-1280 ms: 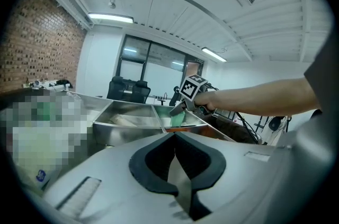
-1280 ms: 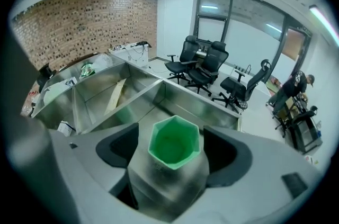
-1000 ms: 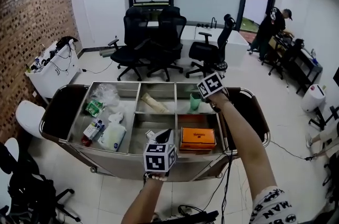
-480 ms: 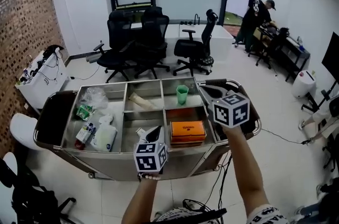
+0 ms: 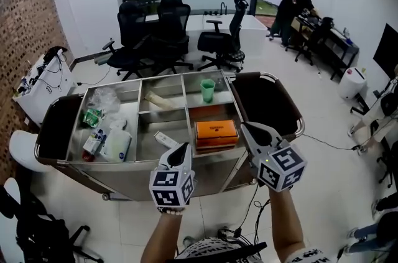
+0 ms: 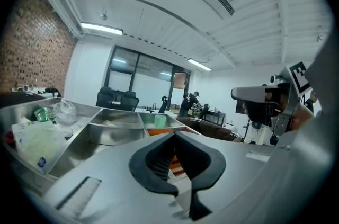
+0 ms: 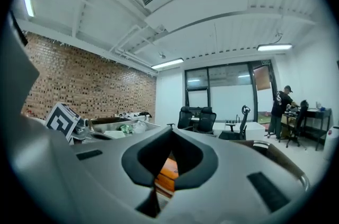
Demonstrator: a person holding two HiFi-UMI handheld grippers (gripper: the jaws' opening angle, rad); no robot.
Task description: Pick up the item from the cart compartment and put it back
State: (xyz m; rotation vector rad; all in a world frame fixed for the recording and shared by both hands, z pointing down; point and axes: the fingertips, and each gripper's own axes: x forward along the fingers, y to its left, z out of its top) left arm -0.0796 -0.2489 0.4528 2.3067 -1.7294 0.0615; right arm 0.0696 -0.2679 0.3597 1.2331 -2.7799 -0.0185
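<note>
The steel cart (image 5: 127, 173) has several compartments. A green cup (image 5: 208, 91) stands upright in the back right one, and an orange box (image 5: 216, 130) lies in the front right one. My right gripper (image 5: 244, 125) hovers over the cart's near right corner, well short of the cup, shut with nothing in it. The right gripper view shows the right gripper (image 7: 170, 130) with its jaws together and the orange box (image 7: 167, 174) beyond them. My left gripper (image 5: 185, 147) hangs at the cart's front edge, shut and empty. The left gripper (image 6: 175, 134) points across the compartments.
A white pouch (image 5: 115, 145), a green packet (image 5: 93, 117) and a clear bag (image 5: 106, 99) fill the left compartments. A small white item (image 5: 165, 140) lies front middle. Dark side shelves (image 5: 264, 103) flank the cart. Office chairs (image 5: 155, 38) stand behind; a person (image 5: 295, 4) is far right.
My right gripper has drawn back from beside the green cup to the cart's near right corner and closed empty. The cup stays in its compartment. The left gripper has barely moved.
</note>
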